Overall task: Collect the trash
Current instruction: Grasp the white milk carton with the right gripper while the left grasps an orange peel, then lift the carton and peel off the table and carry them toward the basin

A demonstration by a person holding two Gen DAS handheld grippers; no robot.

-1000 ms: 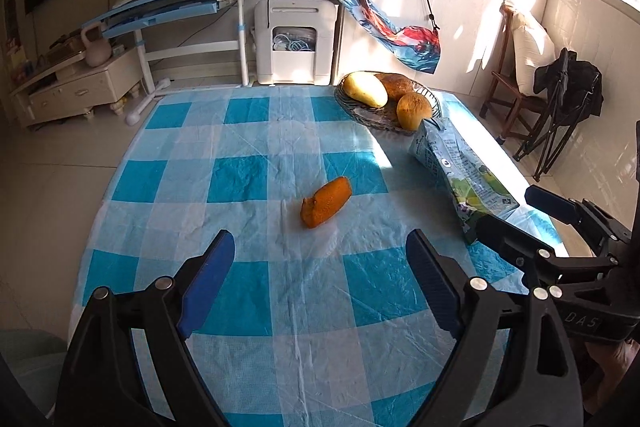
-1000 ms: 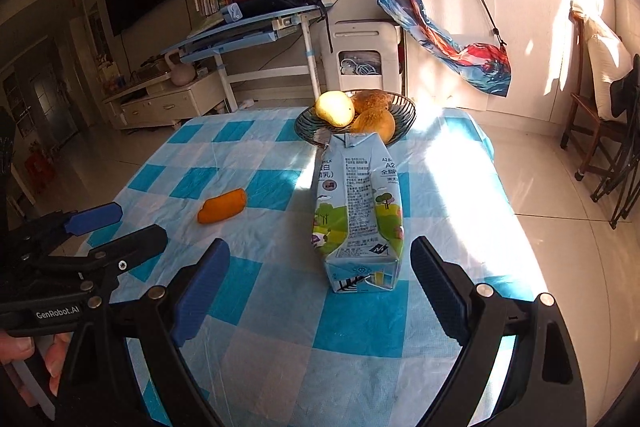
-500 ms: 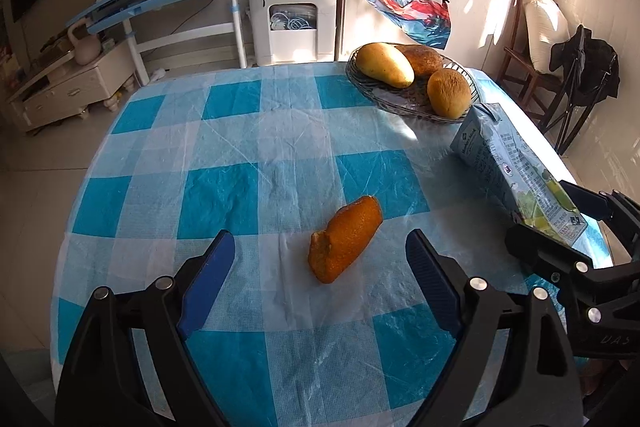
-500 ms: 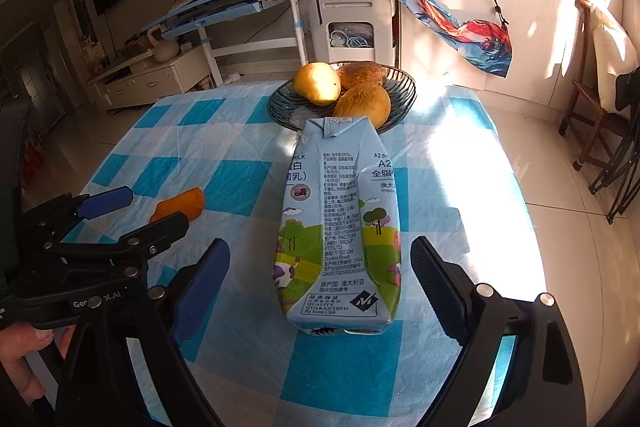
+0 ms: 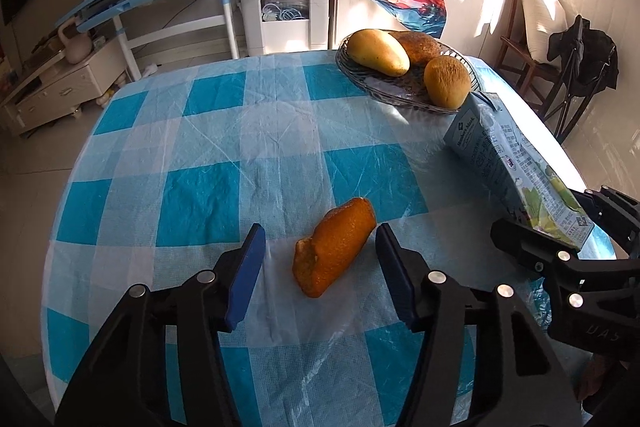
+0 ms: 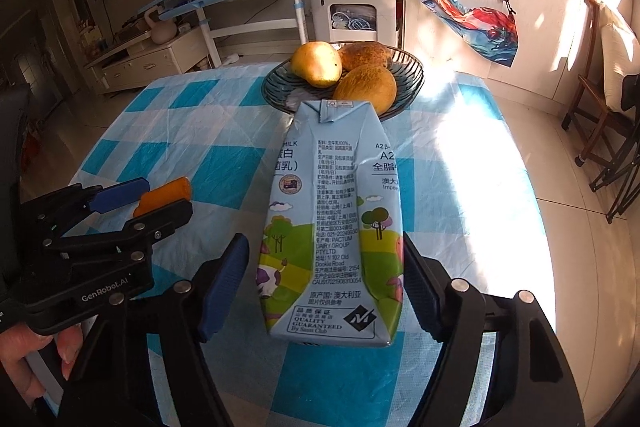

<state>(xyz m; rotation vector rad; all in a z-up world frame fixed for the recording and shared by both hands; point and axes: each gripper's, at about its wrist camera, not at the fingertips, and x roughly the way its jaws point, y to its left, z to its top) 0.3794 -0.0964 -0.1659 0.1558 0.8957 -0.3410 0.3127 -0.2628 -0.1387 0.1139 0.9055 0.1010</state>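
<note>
Orange peel point(image 5: 334, 247): curled piece, bright orange, pebbled skin outside, paler ragged edge at the near end; lying on the tablecloth point(image 5: 200, 155) near the front middle of the table, long axis slanting up to the right.
Left gripper point(image 5: 320, 255): pointed down at the peel, jaws closing, peel between the blue pads point(image 5: 246, 267) but with a gap on each side (no contact visible yet).
Milk carton point(image 6: 332, 227): pale blue, lying flat on its side, folded top toward the fruit bowl, base toward the camera; printed with green hills, trees, a cow, black text and a quality mark (slightly dented along the upper face).
Carton position: right part of the table, top end just beside the bowl point(image 6: 412, 75); in the left wrist view seen at the right edge point(image 5: 516, 171).
Right gripper point(image 6: 324, 287): straddling the carton's base end, jaws closing, right pad at or just beside the carton's side, left pad point(image 6: 224, 287) apart from it.
Bowl contents: three yellow-brown fruits point(image 6: 316, 63), piled together.
Tablecloth: blue and white checks under clear plastic, sunlit on the right.
Person: fingers point(image 6: 24, 359) showing at the lower left of the right wrist view, behind the left gripper's handle.
</note>
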